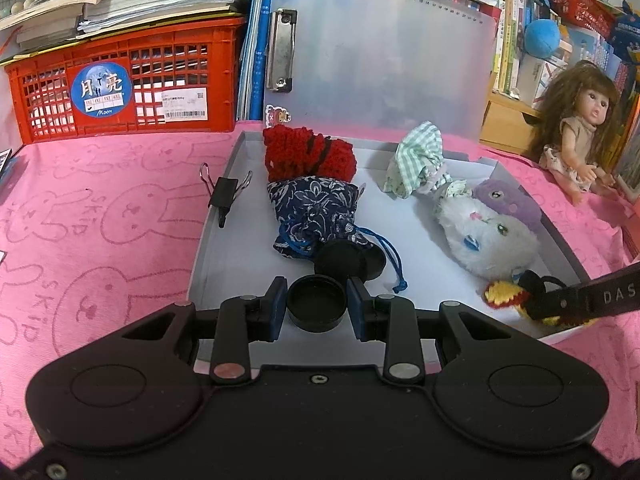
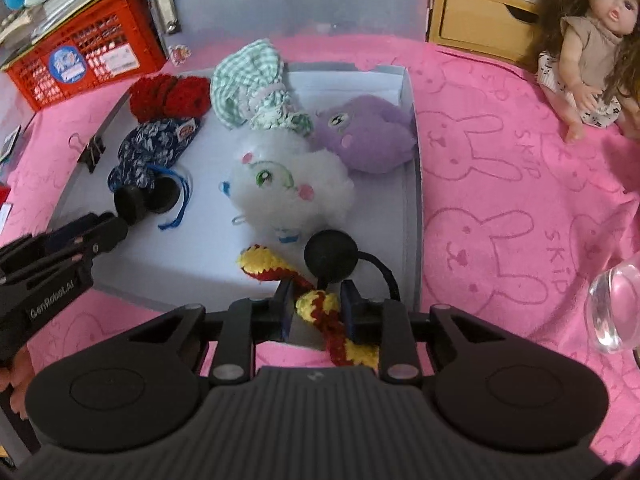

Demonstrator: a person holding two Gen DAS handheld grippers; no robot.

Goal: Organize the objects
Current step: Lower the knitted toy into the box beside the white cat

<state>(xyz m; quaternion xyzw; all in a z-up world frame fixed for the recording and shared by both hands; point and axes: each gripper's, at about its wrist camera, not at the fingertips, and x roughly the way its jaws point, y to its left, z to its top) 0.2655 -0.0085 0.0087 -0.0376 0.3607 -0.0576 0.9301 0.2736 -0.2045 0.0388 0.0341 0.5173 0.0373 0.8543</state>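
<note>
A shallow white box (image 1: 224, 240) lies on the pink cloth and holds soft toys and pouches. My left gripper (image 1: 317, 307), at the box's near edge, is shut on a small round black cap (image 1: 316, 300); two more black caps (image 1: 348, 262) lie just beyond it by a blue floral pouch (image 1: 316, 208). My right gripper (image 2: 318, 308), over the box's near right corner, is shut on a yellow and red crocheted piece (image 2: 320, 306), whose other end (image 2: 260, 262) rests in the box. A black ball on a cord (image 2: 330, 256) sits just ahead of it.
The box also holds a red crocheted pouch (image 1: 308, 154), a green checked cloth (image 1: 420, 160), a white plush (image 2: 288, 184) and a purple plush (image 2: 368, 136). A binder clip (image 1: 226, 194) grips its left rim. A red crate (image 1: 120, 88), a doll (image 1: 576, 136) and a glass object (image 2: 612, 308) surround it.
</note>
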